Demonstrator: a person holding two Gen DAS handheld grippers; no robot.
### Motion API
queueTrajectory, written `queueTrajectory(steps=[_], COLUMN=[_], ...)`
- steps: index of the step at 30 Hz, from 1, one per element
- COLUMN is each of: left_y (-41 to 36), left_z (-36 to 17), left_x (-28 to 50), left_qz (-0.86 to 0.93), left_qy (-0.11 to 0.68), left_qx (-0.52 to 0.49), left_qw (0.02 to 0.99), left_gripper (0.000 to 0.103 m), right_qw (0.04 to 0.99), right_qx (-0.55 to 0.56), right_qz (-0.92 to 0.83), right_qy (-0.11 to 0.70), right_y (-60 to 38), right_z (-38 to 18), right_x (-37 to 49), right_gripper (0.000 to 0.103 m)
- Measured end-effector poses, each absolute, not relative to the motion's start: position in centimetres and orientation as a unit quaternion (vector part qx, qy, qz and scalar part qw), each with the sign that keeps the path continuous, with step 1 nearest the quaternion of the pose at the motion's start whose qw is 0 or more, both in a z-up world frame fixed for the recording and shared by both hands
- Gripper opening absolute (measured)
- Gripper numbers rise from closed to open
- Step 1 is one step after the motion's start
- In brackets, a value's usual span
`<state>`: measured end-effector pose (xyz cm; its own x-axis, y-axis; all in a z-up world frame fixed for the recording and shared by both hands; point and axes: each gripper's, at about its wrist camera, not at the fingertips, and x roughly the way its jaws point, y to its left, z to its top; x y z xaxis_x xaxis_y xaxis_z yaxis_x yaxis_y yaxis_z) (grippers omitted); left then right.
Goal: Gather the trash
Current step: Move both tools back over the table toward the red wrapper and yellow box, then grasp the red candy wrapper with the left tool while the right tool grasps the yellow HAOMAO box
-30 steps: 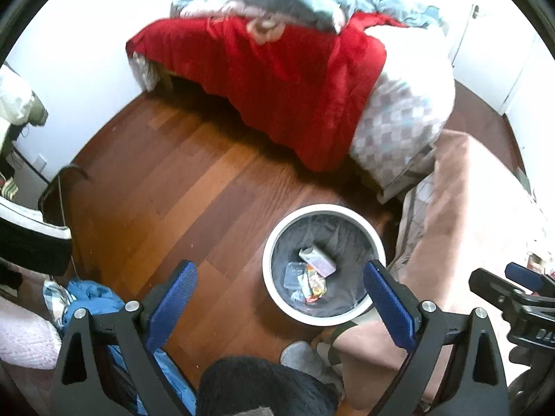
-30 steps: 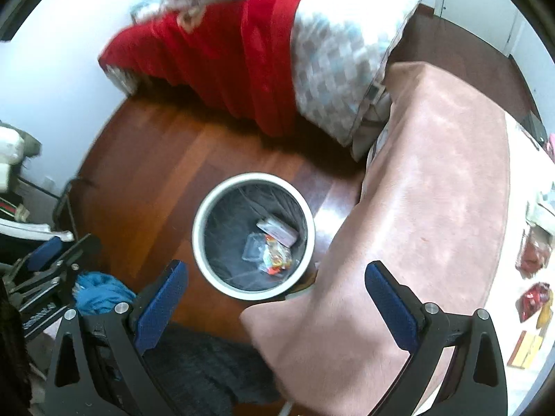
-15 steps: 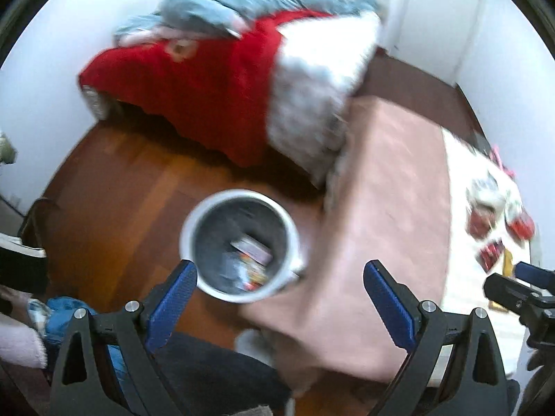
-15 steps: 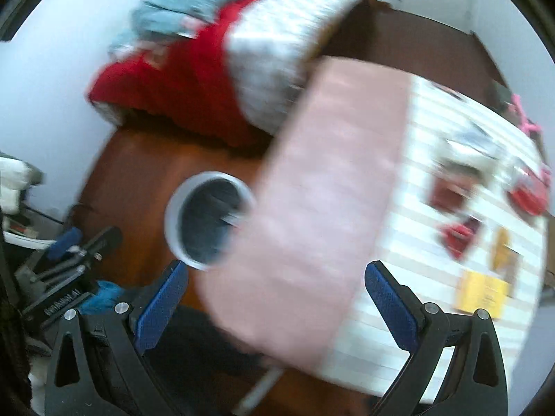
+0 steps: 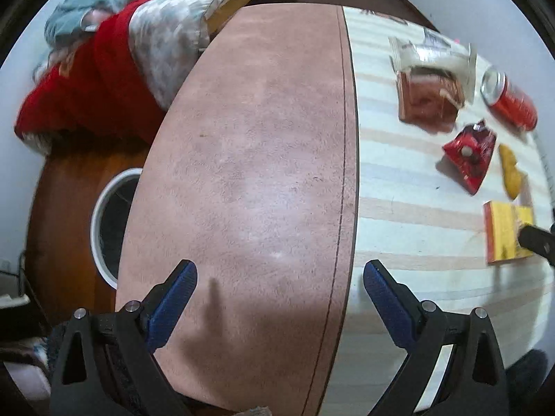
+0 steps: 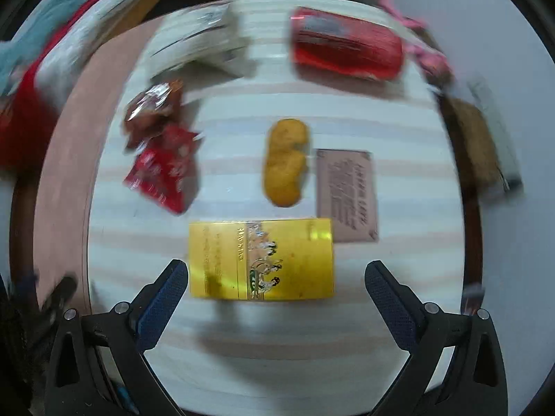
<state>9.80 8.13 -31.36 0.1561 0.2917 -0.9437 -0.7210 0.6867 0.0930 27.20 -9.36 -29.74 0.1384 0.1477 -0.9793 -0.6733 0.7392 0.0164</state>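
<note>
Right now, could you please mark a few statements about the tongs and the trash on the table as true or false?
1. The right tongs are open and empty. True.
2. The yellow box lies just ahead of the right tongs. True.
3. The red can stands upright. False: it lies on its side.
4. The left tongs grip the red wrapper. False: they are open and empty over the pink cloth, with the wrapper far off on the striped cloth.
5. The trash bin sits on the table. False: it stands on the floor beside the table, partly hidden by the table's edge.
</note>
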Motion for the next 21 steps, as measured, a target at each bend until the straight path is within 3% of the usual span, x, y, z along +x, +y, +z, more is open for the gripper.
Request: queueTrajectory(steps=[5,9,12,14,21], left_y=[7.0,6.7,6.8,7.0,7.0], left_z=[-32.8,-32.5,-32.3,-32.2,-31.9], left_x=[10.8,11.8,12.3,12.4,13.1], left_qz=[0.345,0.354,0.357,0.357,0.353], left_qy=[0.56,0.556,0.554,0.554,0.555], left_qx=[-0.193,-0.178,-0.177,-0.184,-0.179], left_qw=[0.728,0.73,0.731,0.729,0.732], left_gripper=[0.098,0.099,0.099,0.099,0.099], right_qw=[0.654,0.627,0.624,0.625,0.658], right_qx=[-0.419,-0.472,-0.469,-0.409,-0.279], right_qz=[0.349,0.361,0.379,0.382,0.32], right_qy=[0.524,0.505,0.498,0.545,0.622], right_y=[-6.7,-5.5,-5.0,-5.2,-8.1], right_z=[-31.2,-32.8,-33.3,-33.3,-33.1], right_x=[25.0,25.6,26.4,27.9,30.2], right_gripper=[0.103,0.103,0.1,0.082,0.074])
